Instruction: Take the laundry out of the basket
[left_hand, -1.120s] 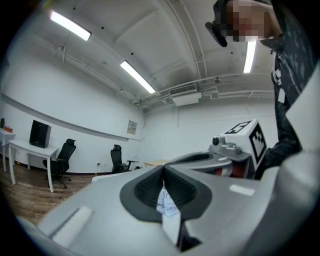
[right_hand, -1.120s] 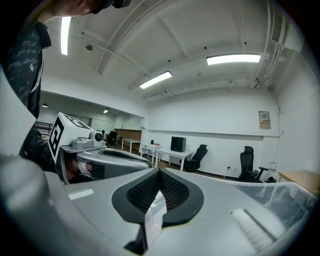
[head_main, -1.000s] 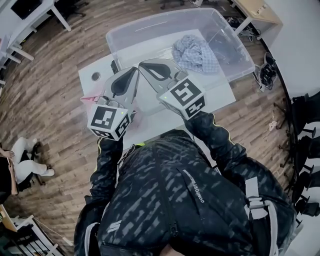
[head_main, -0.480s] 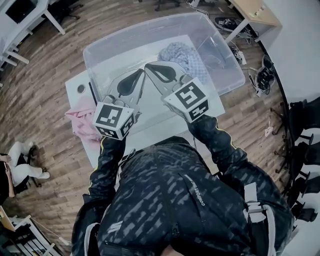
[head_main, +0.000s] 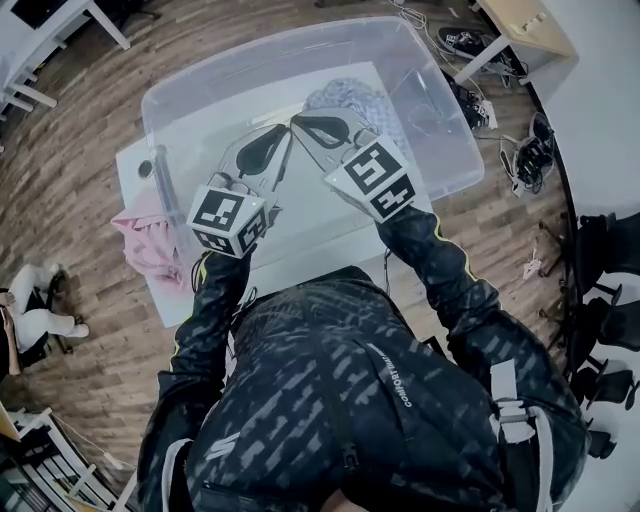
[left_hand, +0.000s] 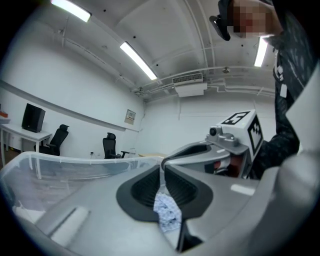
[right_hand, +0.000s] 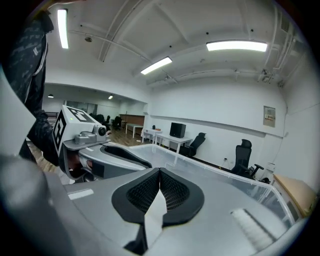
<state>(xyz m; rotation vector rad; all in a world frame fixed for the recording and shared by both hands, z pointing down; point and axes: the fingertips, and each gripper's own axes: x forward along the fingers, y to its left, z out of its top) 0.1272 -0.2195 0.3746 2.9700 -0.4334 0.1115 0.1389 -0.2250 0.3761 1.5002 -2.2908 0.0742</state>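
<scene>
A clear plastic bin (head_main: 300, 35) stands on the white table (head_main: 300, 245). Inside it, at the far right, lies a crumpled blue-and-white checked cloth (head_main: 345, 97). Both grippers hang side by side over the bin's near half, tips close together. My left gripper (head_main: 288, 132) is shut and holds nothing; in the left gripper view (left_hand: 162, 169) the checked cloth (left_hand: 167, 212) shows beyond the slit below its tips. My right gripper (head_main: 296, 122) is also shut and empty (right_hand: 159, 172), just short of the cloth. A pink garment (head_main: 145, 240) lies over the table's left edge, outside the bin.
Wooden floor surrounds the table. Shoes (head_main: 535, 145) and cables lie on the floor at the right, near a wooden desk (head_main: 520, 20). Black office chairs (head_main: 600, 230) stand at the far right. A seated person (head_main: 35, 320) is at the left.
Both grippers have moved forward from the pink garment at the table's near left to above the bin. The pink garment now lies uncovered on the table's left edge. Both stay shut.
</scene>
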